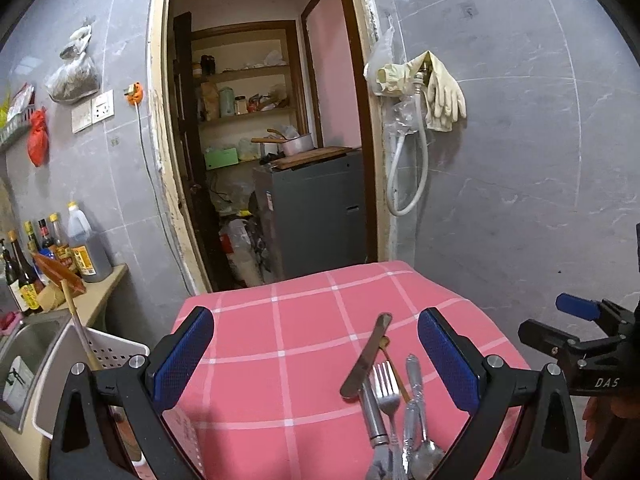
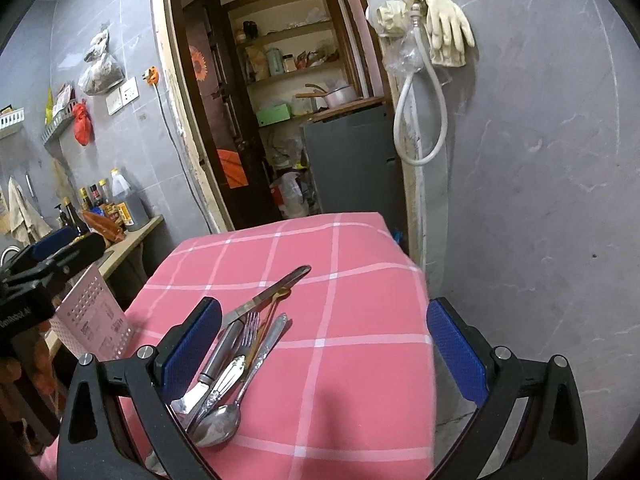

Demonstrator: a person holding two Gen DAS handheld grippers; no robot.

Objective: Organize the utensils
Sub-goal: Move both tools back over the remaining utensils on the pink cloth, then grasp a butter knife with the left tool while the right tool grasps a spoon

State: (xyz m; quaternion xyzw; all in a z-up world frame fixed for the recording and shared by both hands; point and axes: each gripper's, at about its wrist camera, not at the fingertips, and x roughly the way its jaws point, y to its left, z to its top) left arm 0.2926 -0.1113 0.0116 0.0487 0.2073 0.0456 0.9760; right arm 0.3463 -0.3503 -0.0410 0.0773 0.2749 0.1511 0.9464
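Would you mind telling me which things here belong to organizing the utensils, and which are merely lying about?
For the job: knife, fork, spoon, white basket.

Lying about: rubber gloves, hose, sauce bottles, red bag.

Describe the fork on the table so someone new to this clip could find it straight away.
Start at the pink checked tablecloth and find the small pile of metal cutlery near its front left. The fork lies in the middle of that pile, between the long table knife and the spoon. It is the only piece with tines.
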